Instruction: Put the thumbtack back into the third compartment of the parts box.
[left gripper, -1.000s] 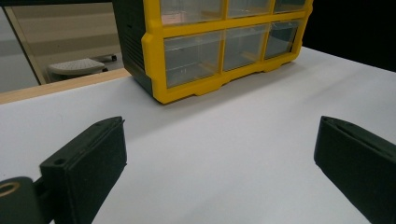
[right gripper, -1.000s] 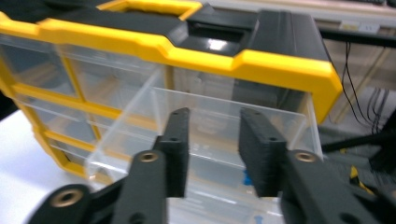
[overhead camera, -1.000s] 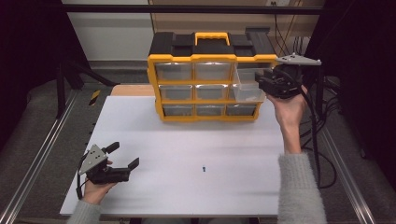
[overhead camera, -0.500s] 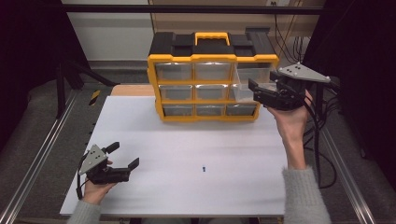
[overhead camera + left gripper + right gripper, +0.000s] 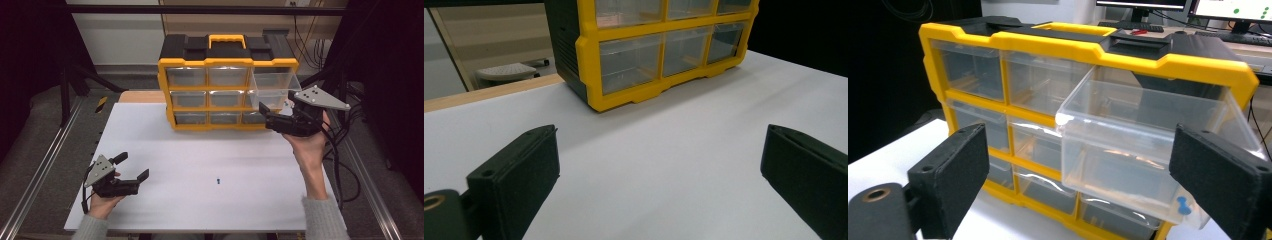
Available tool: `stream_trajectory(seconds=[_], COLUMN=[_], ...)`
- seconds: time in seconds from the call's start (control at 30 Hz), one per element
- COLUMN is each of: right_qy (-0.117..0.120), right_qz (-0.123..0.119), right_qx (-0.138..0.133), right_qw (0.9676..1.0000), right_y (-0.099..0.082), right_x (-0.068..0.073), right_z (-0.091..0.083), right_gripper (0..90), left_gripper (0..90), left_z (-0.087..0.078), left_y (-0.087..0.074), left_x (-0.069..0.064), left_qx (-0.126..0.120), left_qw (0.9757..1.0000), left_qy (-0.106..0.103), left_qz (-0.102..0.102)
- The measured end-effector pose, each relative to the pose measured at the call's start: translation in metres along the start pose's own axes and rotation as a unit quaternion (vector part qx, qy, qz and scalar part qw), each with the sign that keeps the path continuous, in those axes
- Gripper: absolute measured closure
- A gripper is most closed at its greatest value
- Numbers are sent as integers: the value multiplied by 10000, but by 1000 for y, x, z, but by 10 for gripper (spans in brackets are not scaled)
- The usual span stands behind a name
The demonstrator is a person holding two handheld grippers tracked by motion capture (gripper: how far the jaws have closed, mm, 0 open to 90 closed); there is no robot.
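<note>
Clear drawer (image 5: 274, 86) top-right of organizer (image 5: 227, 80), pulled out, tilted.

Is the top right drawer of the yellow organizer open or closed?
Open. The clear top right drawer sticks out from the yellow organizer, while the neighbouring drawers sit flush. The right gripper is apart from it, open.

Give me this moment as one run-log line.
right gripper: jaws just opened, nothing between, in front of pulled-out top-right drawer | left gripper: open, above table | organizer: other drawers closed
</note>
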State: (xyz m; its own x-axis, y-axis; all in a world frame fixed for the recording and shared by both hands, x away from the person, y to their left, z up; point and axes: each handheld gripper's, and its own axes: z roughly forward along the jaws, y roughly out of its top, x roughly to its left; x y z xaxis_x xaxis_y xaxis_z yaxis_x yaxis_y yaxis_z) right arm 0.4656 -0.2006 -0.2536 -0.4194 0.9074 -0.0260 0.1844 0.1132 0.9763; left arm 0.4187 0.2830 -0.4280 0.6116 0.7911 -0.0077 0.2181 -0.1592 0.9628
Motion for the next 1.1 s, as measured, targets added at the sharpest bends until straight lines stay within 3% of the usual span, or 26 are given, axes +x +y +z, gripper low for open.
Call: stream_trajectory(seconds=[0.37, 1.1], right_qy=[136, 434], right_qz=[55, 156], right_qx=[51, 349], right_qw=[9999, 9983], right_y=[-22, -66], right_x=[13, 38], right_z=[-4, 7], right_gripper=[66, 66], left_gripper=[18, 18], left_z=[0, 0], left_y=[0, 0], left_x=[0, 0], left_qx=[-2, -12], left_qw=[10000, 10000], left_qy=[3, 5], left_qz=[8, 5])
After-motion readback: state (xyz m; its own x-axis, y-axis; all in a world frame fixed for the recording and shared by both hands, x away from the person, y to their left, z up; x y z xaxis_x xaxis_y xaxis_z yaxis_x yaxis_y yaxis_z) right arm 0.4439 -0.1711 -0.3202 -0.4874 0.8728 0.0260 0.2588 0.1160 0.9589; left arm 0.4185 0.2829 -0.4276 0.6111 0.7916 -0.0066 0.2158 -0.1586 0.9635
